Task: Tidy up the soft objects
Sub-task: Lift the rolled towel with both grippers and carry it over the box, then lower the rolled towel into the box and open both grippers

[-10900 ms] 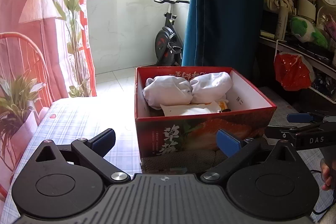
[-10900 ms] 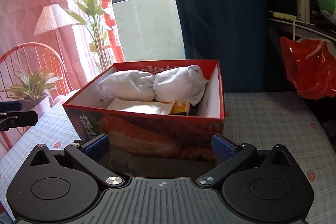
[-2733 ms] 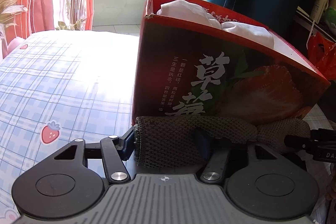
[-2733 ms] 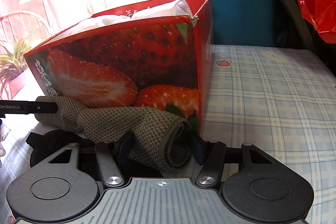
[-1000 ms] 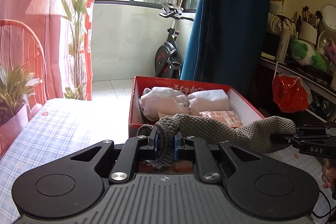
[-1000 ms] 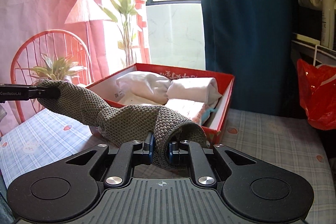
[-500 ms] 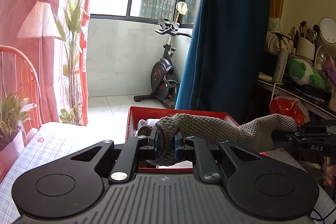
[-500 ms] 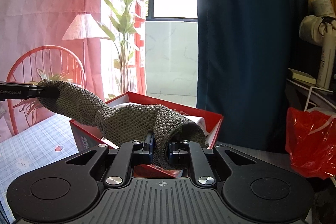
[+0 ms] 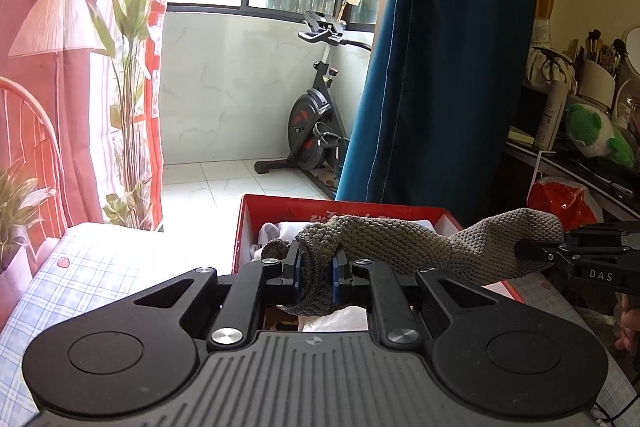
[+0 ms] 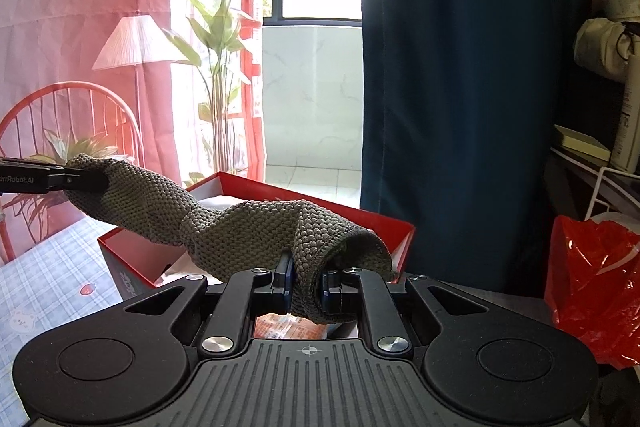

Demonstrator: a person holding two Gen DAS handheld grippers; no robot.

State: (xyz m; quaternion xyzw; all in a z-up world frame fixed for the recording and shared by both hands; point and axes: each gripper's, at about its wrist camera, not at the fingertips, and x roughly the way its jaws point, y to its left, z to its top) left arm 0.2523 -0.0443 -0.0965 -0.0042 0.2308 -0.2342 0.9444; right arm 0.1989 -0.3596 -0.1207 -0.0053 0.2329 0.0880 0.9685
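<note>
A grey-green knitted cloth (image 9: 404, 247) is rolled up and held in the air between both grippers, above a red strawberry-print box (image 9: 344, 205). My left gripper (image 9: 316, 277) is shut on its left end. My right gripper (image 10: 306, 287) is shut on its right end (image 10: 320, 239); the cloth stretches left to the other gripper's tip (image 10: 60, 179). The box (image 10: 384, 223) stands on the checked bedsheet (image 9: 92, 267) and holds white rolled cloths (image 9: 288, 229), mostly hidden behind the knit.
A dark blue curtain (image 9: 440, 67) hangs behind the box. A red plastic bag (image 10: 592, 283) hangs at the right by a cluttered shelf (image 9: 580, 155). A red chair and potted plant (image 10: 68, 147) stand at the left. An exercise bike (image 9: 316, 115) stands on the balcony.
Both grippers have lifted the knitted cloth from beside the box up to above it. In the last half second they rose a little higher and further over the box.
</note>
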